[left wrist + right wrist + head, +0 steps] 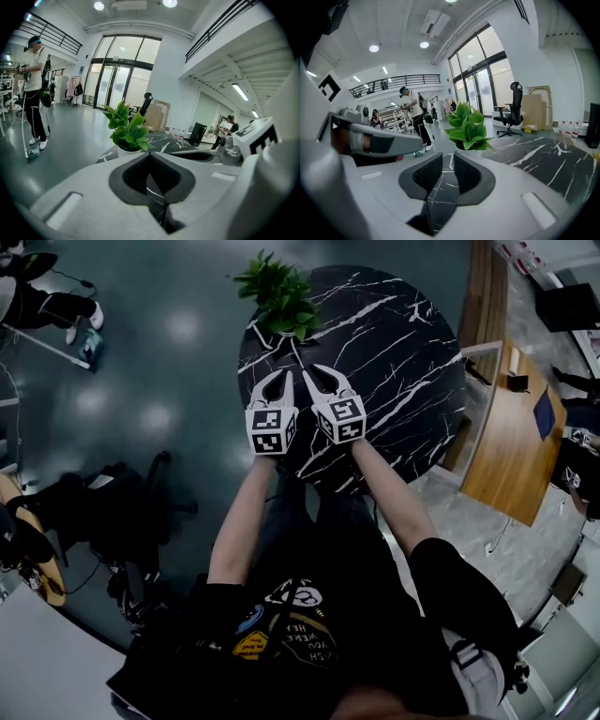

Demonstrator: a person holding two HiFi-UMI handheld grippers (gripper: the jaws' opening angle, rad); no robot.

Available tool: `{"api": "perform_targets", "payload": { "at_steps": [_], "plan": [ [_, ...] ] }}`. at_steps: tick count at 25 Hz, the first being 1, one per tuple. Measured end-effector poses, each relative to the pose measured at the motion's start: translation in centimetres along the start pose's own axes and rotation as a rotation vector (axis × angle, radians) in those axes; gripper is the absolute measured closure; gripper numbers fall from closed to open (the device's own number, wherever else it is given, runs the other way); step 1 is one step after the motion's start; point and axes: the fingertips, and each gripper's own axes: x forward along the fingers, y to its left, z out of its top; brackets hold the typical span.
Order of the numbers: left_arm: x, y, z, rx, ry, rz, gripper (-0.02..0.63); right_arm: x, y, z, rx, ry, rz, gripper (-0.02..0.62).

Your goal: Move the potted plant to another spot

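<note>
Though standing plainly at the far left rim of the marble worktop (403, 352), potted plant (281, 294) with pot (468, 152) mostly hidden under leaves (267, 279). Just near of it, left claw (286, 376), tips together on nothing; beside it right claw (317, 369), narrowly apart, empty. Neither touching the plant.

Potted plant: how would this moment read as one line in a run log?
stage: before grasp | left gripper: shut, empty | right gripper: open, empty | potted plant: upright on table, far edge, untouched
</note>
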Motion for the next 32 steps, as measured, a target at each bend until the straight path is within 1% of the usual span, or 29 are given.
{"api": "perform_targets", "payload": {
  "at_steps": [3,5,7,9,11,12,14,17,18,20,23,26,29,32],
  "plan": [
    [2.4,1.6,-1.4,0.029,-0.004,0.027,0.601,4.2,-2.7,-2.0,0.044,-0.006,-0.018,0.374],
    [3.7,2.8,-2.1,0.02,-0.011,0.052,0.601,7.4,-4.4,-3.1,0.033,-0.003,-0.036,0.278],
    [4.5,4.0,-2.5,-0.002,-0.019,0.075,0.601,10.4,-5.5,-3.4,0.005,-0.004,-0.054,0.22],
    [4.9,5.1,-2.8,-0.025,-0.024,0.096,0.601,13.1,-6.3,-3.5,-0.013,0.006,-0.065,0.142],
    [5.0,6.2,-2.7,-0.051,-0.03,0.113,0.601,15.6,-7.0,-4.1,-0.024,0.039,-0.069,0.048],
    [5.0,6.6,-2.6,-0.063,-0.033,0.119,0.601,16.6,-7.4,-4.3,-0.032,0.055,-0.078,0.028],
    [4.8,7.2,-2.4,-0.08,-0.039,0.128,0.601,18.0,-8.2,-4.3,-0.044,0.075,-0.106,0.021],
    [4.4,7.9,-2.0,-0.096,-0.049,0.138,0.601,19.1,-8.9,-3.9,-0.05,0.078,-0.151,0.025],
    [4.3,8.0,-1.9,-0.1,-0.053,0.141,0.601,19.3,-9.1,-3.9,-0.057,0.076,-0.164,0.041],
    [4.3,8.3,-1.9,-0.103,-0.055,0.145,0.601,19.5,-9.2,-4.0,-0.082,0.078,-0.174,0.136],
    [4.7,8.4,-2.1,-0.099,-0.045,0.146,0.601,19.4,-9.3,-4.2,-0.098,0.08,-0.173,0.141],
    [5.1,7.8,-2.4,-0.092,-0.032,0.132,0.601,18.8,-10.3,-4.2,-0.09,0.082,-0.191,0.143],
    [6.6,6.0,-2.5,-0.066,-0.013,0.101,0.601,17.5,-13.4,-4.4,-0.057,0.093,-0.227,0.143],
    [8.2,3.7,-2.9,-0.03,0.014,0.066,0.601,14.8,-18.1,-4.6,-0.032,0.078,-0.281,0.143]
  ]
}}
